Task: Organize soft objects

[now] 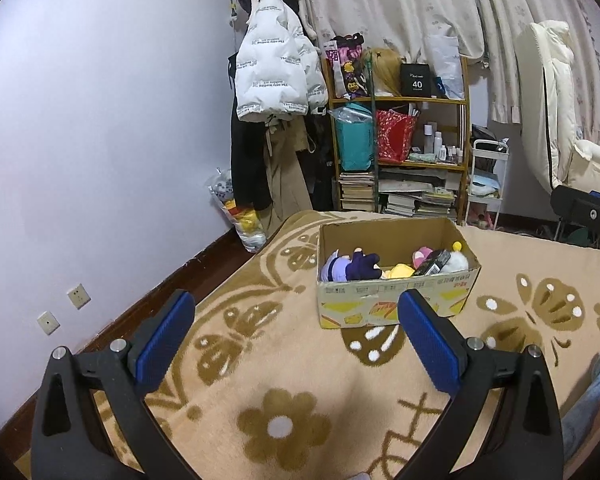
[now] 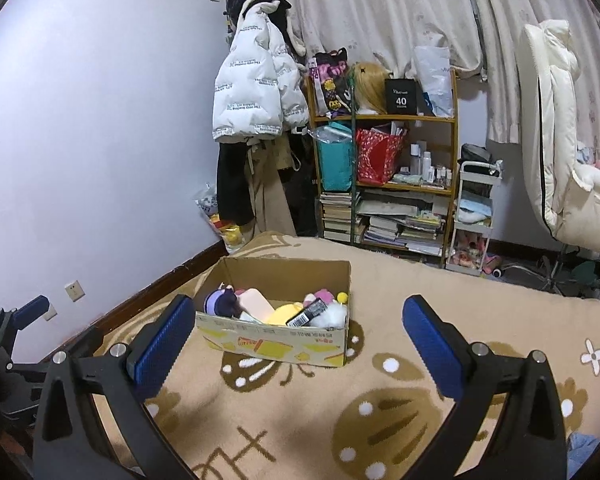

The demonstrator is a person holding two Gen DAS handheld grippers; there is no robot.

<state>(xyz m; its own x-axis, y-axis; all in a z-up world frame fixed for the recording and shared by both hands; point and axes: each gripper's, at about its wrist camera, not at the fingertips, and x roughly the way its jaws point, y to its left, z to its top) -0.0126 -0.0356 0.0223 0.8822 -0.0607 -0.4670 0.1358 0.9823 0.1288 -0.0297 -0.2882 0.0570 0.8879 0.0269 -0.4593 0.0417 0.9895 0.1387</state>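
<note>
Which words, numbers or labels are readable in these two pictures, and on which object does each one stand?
"40": on the black box on the wooden shelf's top board; the small lines around it are too small to read.
White puffer jacket: repeated grey print, seemingly mirrored, too blurred to quote.
Open cardboard box of plush toys: red print on its front, too small to read.
Black packet in that box: a barcode, digits unreadable.

Cardboard box (image 1: 396,300): near wall hides lower parts of soft toys (image 1: 356,266); contents overlap, can't count them. Box print too small to read. Black barcoded item (image 2: 312,312) unidentifiable. Denim-clad leg (image 1: 596,392) cut by right edge. Left gripper (image 2: 32,308) partly cut at right-wrist view's left edge.
</note>
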